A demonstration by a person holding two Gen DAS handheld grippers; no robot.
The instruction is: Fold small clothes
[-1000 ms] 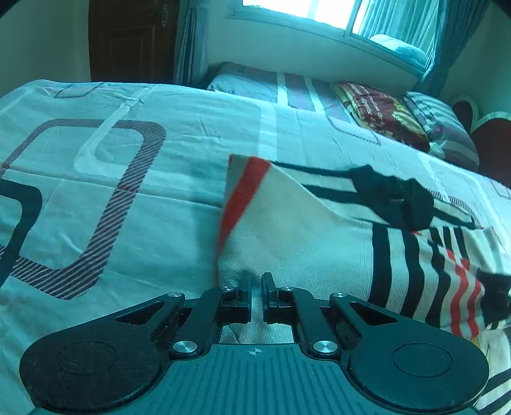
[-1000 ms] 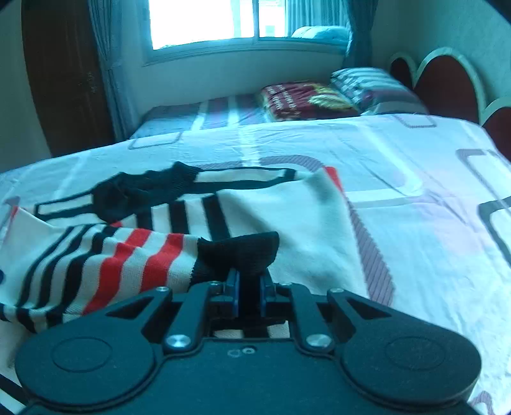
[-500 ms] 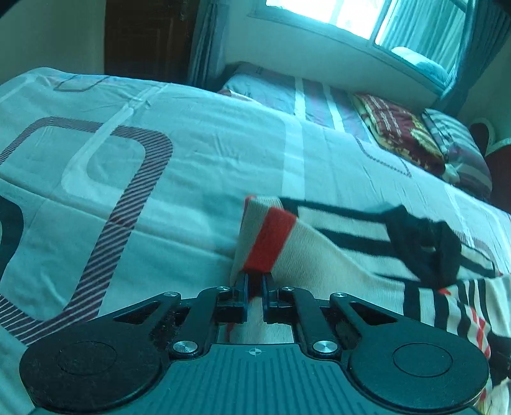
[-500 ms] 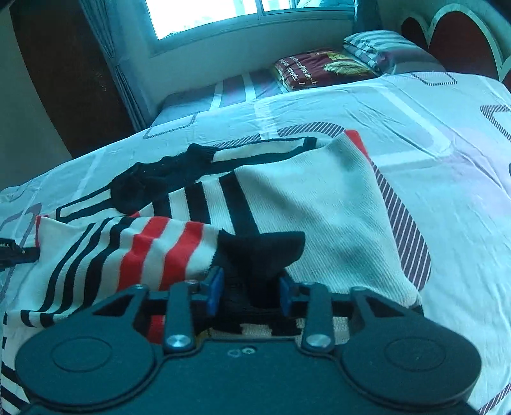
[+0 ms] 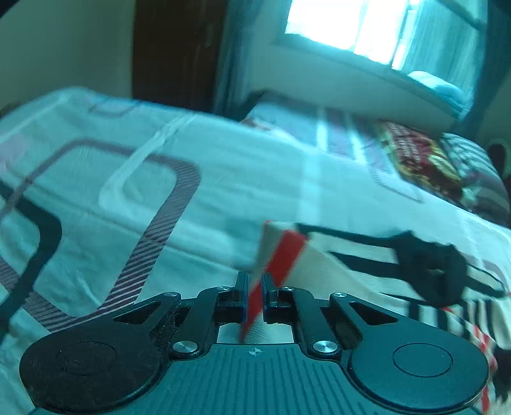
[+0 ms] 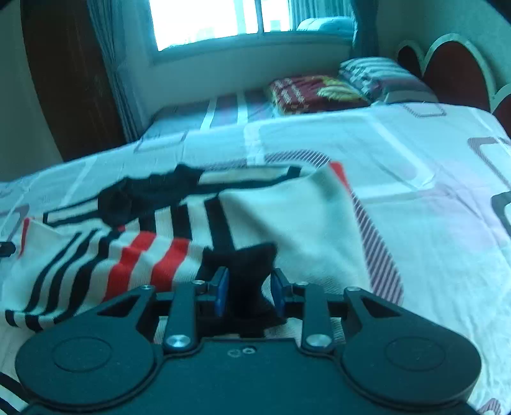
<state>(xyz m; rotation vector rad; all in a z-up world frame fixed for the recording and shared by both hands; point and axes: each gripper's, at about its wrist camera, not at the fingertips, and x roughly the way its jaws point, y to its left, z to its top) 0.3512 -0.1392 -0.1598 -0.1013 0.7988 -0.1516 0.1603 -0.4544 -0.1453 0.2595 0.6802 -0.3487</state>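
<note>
A cream knit sweater (image 6: 287, 217) with black and red stripes lies partly folded on the bed, its black collar (image 5: 428, 265) toward the far side. My left gripper (image 5: 254, 281) is shut on the red band (image 5: 284, 255) at the sweater's edge and holds that corner slightly off the sheet. My right gripper (image 6: 249, 281) is opening. The sleeve's black cuff (image 6: 246, 265) stands between its blue pads (image 6: 220, 290), and they no longer press on it. The striped sleeve (image 6: 143, 258) lies across the sweater's body.
The patterned bedsheet (image 6: 431, 239) spreads wide to the right of the sweater and to its left (image 5: 111, 198). A dark red cushion (image 6: 313, 92) and a striped pillow (image 6: 377, 73) lie beyond on a second bed, near the headboard (image 6: 456, 73), under the window (image 6: 249, 19).
The right jaws have parted from the black cuff, which stays between them. The left gripper, still shut on the sweater's edge, has shifted sideways with it; its view is now blurred.
</note>
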